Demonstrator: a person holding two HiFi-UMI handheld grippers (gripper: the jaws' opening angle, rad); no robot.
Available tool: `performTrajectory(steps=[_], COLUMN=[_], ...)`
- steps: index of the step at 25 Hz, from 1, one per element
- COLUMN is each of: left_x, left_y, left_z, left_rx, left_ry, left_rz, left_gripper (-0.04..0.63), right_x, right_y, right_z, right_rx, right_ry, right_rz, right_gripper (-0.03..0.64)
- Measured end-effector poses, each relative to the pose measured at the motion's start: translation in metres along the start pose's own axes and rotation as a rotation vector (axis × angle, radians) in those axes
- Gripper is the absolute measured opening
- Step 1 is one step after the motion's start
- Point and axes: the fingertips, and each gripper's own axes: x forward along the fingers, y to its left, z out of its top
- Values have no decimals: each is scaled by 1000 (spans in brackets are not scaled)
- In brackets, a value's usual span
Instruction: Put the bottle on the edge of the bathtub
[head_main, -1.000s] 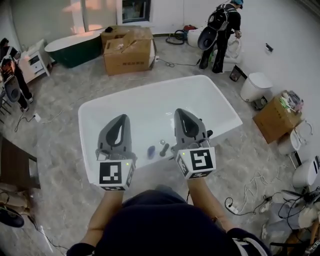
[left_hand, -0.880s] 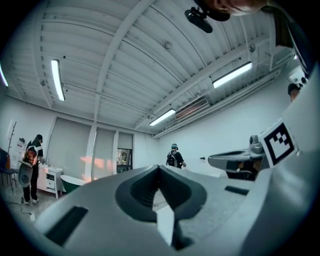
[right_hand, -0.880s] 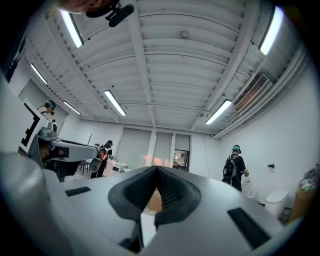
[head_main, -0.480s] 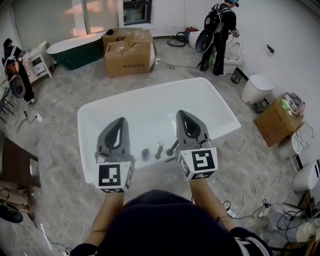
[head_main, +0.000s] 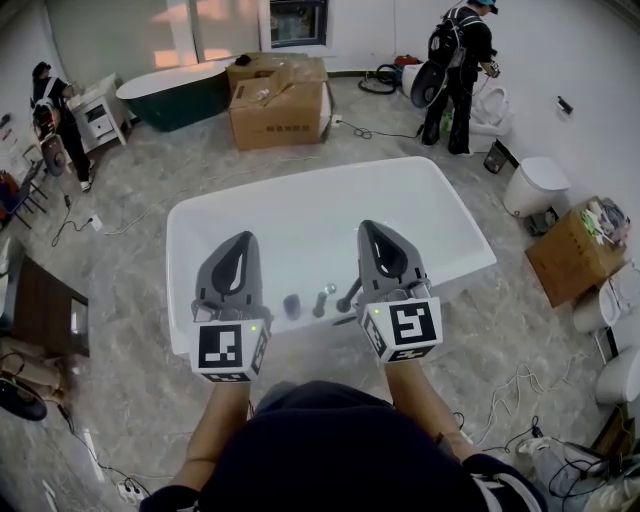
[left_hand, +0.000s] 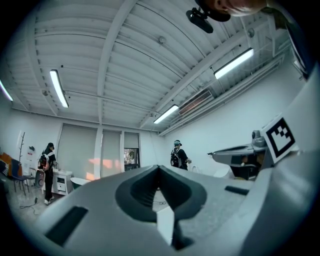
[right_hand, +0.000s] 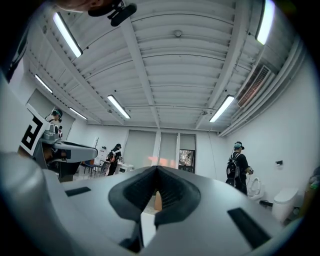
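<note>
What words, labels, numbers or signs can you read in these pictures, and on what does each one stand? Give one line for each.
No text here can be read.
Cardboard box: a short line of reddish print on its side, too small to read.
Left marker cube and right marker cube: black-and-white square patterns only, no letters or numbers.

Bright ceiling strip lights (right_hand: 118, 106), fisheye-warped edges

The bathtub (head_main: 300, 215) lies open at 12 o'clock; bottle (head_main: 291, 306) and tap fittings (head_main: 320, 302) (all small) crowd its near rim.
</note>
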Motion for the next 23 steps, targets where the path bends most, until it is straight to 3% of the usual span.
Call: performTrajectory(steps=[23], left_x=[-10], left_y=[-8], left_z=[1], left_rx=[10], left_ry=[-18], left_rz=[6], left_gripper=[1], right_x=[-9], right_y=[-6], right_z=[-4], right_rx=[4], right_ry=[7], right_rz=[13], right_gripper=[17])
